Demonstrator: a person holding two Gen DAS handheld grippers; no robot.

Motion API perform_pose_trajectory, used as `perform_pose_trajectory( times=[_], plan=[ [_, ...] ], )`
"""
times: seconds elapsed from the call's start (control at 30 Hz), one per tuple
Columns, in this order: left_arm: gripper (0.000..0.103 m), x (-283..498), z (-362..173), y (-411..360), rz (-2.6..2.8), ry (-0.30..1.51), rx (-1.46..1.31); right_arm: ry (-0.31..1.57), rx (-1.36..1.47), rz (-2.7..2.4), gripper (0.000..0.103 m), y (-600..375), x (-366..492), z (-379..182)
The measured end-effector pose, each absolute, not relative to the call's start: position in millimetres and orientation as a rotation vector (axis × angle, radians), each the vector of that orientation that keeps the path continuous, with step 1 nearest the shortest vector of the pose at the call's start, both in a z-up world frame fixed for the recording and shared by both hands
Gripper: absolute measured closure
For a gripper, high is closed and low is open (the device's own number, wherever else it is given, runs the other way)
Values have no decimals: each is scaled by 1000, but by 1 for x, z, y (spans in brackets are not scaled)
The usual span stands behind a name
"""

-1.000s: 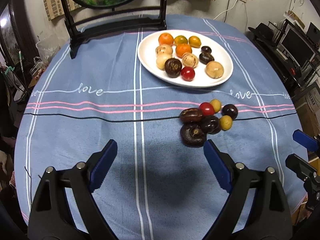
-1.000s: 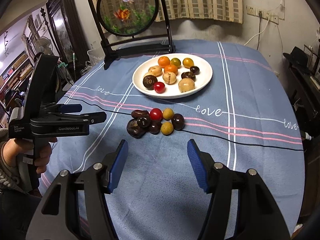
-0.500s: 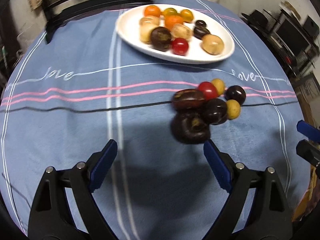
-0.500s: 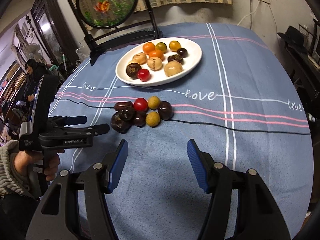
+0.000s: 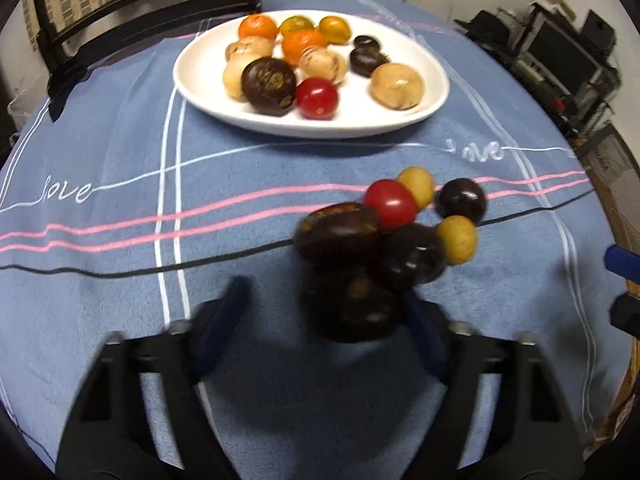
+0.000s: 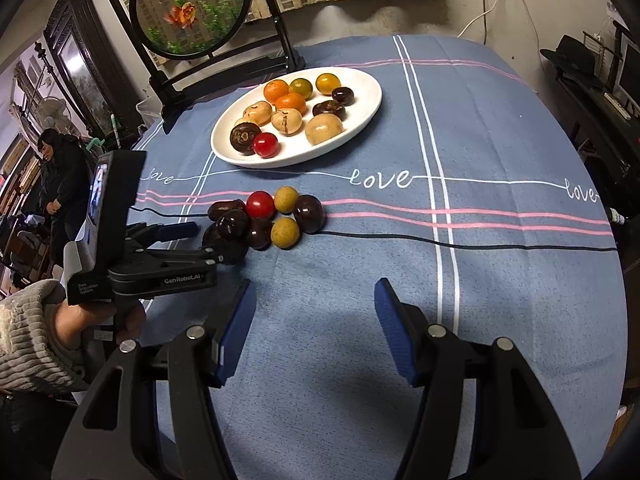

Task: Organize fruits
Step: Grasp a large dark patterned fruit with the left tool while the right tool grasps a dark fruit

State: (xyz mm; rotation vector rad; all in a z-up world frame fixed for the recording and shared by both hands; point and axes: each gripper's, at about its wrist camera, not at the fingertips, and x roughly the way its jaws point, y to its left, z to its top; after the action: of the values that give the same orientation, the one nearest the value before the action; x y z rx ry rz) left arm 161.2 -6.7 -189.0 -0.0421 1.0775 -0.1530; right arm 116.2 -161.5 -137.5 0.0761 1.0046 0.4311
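Counter (image 6: 500,140) under a blue cloth with white, pink and black stripes fills most of both views. Round fish screen on a black stand (image 6: 188,8) upper left of the right wrist view, behind the plate.

White oval plate (image 6: 360,120) upper centre, holding orange, green-yellow, tan and dark fruits plus one red tomato (image 6: 265,145) at its near edge.

Loose fruit cluster (image 6: 264,220) mid-frame left of centre, on the cloth just below the plate, across the pink and black stripes: red tomato (image 6: 260,204), two yellow fruits, several dark brown ones, all touching or nearly so.

Left gripper (image 6: 192,246) enters from the left edge of the right wrist view, held in a hand (image 6: 100,320) with a knit sleeve; fingers spread wide, tips at the left side of the cluster, gripping nothing. In the left wrist view, lower centre and blurred, the big dark fruit (image 5: 352,304) sits between the open fingers (image 5: 228,300); contact cannot be told.

Right gripper (image 6: 316,320) bottom centre of its own view, blue-padded fingers (image 6: 236,332) wide apart, nothing between them, over bare cloth near the cluster.
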Motion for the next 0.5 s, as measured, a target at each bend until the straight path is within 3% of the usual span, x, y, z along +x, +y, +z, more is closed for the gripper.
perform_pose_trajectory(
  times=[0.03, 0.43, 0.5],
  plan=[
    [55, 161, -187, -8, -167, 1079, -38, 1005, 75, 432, 41, -161, 116, -138],
    [55, 112, -175, 41, -40, 1091, -105, 971, -5, 509, 41, -134, 157, -156],
    [55, 105, -174, 48, -9, 1092, -112, 973, 6, 522, 45, -130, 170, -161]
  ],
)
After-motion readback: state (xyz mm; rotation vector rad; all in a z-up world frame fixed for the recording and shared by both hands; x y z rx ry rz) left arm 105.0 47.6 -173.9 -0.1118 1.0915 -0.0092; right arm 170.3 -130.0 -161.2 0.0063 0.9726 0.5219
